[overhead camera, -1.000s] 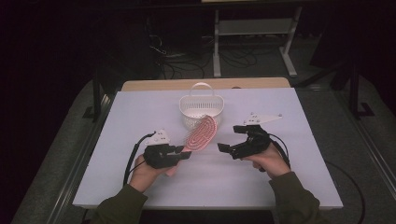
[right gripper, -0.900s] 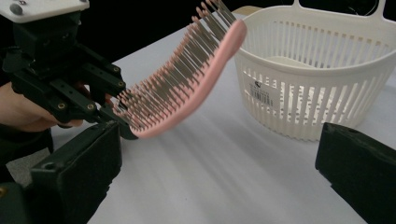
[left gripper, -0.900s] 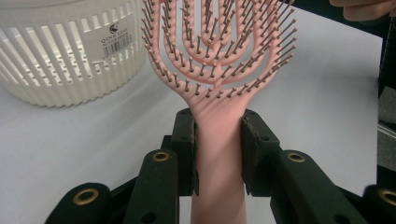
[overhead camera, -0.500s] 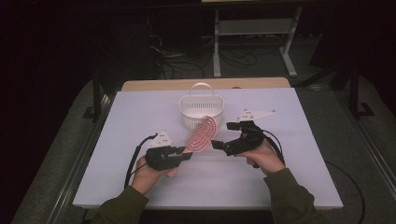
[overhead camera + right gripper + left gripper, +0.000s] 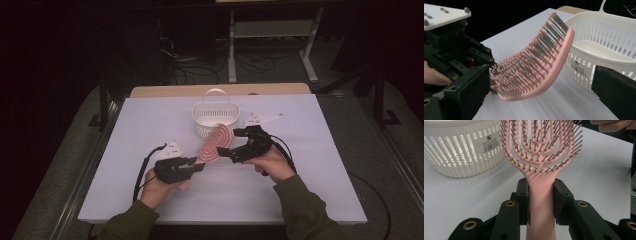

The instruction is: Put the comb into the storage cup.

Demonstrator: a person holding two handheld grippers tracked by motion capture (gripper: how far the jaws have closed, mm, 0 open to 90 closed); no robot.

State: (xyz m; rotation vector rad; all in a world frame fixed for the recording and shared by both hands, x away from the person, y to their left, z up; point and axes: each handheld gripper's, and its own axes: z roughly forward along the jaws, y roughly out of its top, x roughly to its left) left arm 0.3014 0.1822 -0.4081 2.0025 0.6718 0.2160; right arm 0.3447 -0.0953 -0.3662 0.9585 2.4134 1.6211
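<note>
Since a second ago we see the right claw (image 5: 226, 151) has closed in toward the pink hairbrush (image 5: 214, 142), its jaws now spread wide on either side of the bristled head without touching it. That hairbrush is lifted off the worktop (image 5: 310, 165) near its middle, just in front of the white basket (image 5: 216, 116), tilted with its head up toward the basket. Our left claw (image 5: 199, 166) is clenched on the handle, one pad (image 5: 523, 202) pressed to each side. Behind, the basket stands toward the worktop's far edge, handle upright. Both hands (image 5: 159, 186) reach in from the near edge, sleeves olive.
</note>
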